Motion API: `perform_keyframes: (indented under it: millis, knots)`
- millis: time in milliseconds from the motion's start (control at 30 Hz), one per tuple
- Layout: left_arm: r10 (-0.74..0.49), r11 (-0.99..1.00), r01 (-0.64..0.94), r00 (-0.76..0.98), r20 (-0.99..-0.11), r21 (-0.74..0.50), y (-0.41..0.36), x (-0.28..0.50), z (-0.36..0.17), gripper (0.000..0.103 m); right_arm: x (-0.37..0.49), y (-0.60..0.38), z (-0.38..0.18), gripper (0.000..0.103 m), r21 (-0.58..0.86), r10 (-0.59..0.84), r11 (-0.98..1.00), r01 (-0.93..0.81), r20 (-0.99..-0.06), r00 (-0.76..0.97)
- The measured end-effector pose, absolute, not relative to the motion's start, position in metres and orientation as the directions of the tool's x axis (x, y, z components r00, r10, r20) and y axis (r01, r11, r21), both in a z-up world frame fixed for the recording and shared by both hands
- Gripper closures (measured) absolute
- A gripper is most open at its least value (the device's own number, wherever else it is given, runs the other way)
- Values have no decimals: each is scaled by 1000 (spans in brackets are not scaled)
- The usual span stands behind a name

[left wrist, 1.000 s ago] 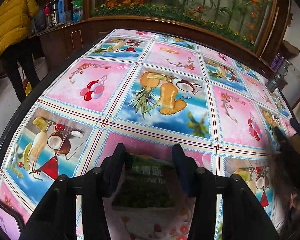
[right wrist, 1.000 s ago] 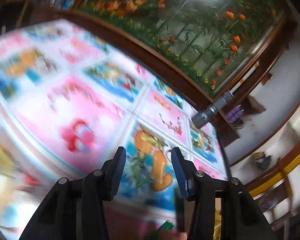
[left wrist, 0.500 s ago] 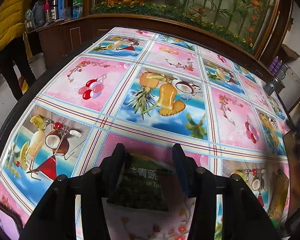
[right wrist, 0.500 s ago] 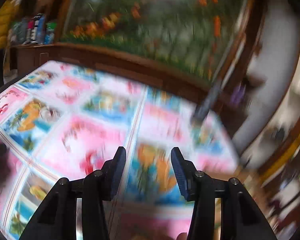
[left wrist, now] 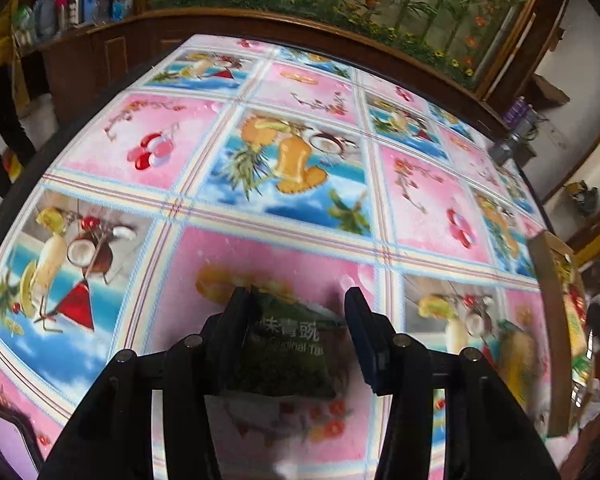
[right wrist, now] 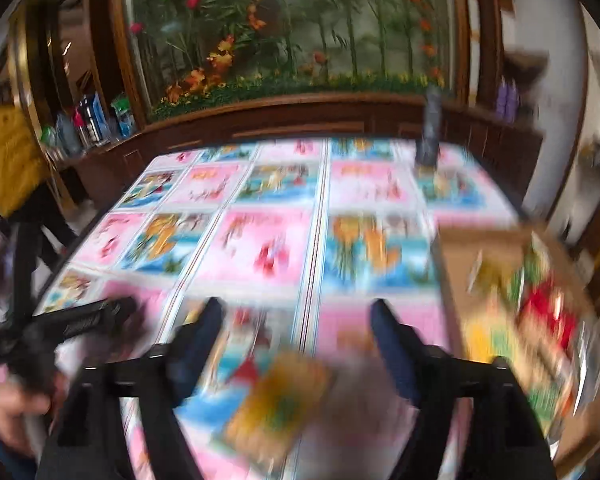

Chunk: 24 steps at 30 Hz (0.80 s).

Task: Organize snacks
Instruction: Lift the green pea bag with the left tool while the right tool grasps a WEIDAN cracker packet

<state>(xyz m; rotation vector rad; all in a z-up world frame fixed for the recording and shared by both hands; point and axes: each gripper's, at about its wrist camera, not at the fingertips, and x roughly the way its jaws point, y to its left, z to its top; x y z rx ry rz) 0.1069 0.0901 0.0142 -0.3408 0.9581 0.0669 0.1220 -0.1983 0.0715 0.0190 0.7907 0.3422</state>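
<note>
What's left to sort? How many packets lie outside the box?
2: a green packet between the open left claw, and a blurred orange packet on the table by the right claw. Others may be hidden.

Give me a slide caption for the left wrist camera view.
Open left hand-held gripper straddling a dark green snack packet on the fruit-print tablecloth, cardboard box at right.

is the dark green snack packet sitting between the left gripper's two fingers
Yes, the dark green snack packet lies on the fruit-print tablecloth between the two fingers of the left gripper, leaning against the left-hand one.
</note>
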Motion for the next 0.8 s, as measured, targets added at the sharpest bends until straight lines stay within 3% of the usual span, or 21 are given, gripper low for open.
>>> perform_keyframes:
  millis: [233, 433, 467, 567, 700, 733, 767, 800]
  knots:
    - [-129, 928, -205, 608, -784, -311, 102, 93, 30, 44, 105, -205, 40, 9, 181, 295, 952, -247, -762, 576]
    - [-110, 929, -221, 602, -791, -297, 107, 82, 29, 31, 116, -170, 22, 9, 43, 193, 963, -266, -797, 573]
    - [-107, 935, -210, 598, -795, -285, 105, 82, 29, 31, 118, -163, 20, 13, 11, 176, 960, -279, -800, 573]
    - [-66, 963, -175, 589, -806, -207, 92, 84, 28, 31, 126, -148, 7, 53, -11, 175, 945, -328, -829, 532]
    - [-36, 979, -142, 577, -816, -143, 81, 86, 23, 31, 133, -149, 1, 53, 5, 212, 928, -374, -830, 516]
    - [-21, 982, -142, 566, -824, -123, 79, 87, 19, 35, 134, -152, 1, 53, 25, 234, 925, -380, -823, 517]
    - [-11, 984, -144, 556, -831, -110, 79, 89, 16, 47, 135, -154, 1, 53, 40, 249, 925, -378, -816, 521]
    - [-9, 984, -145, 544, -839, -104, 78, 90, 11, 53, 135, -158, 3, 53, 70, 280, 922, -381, -800, 531]
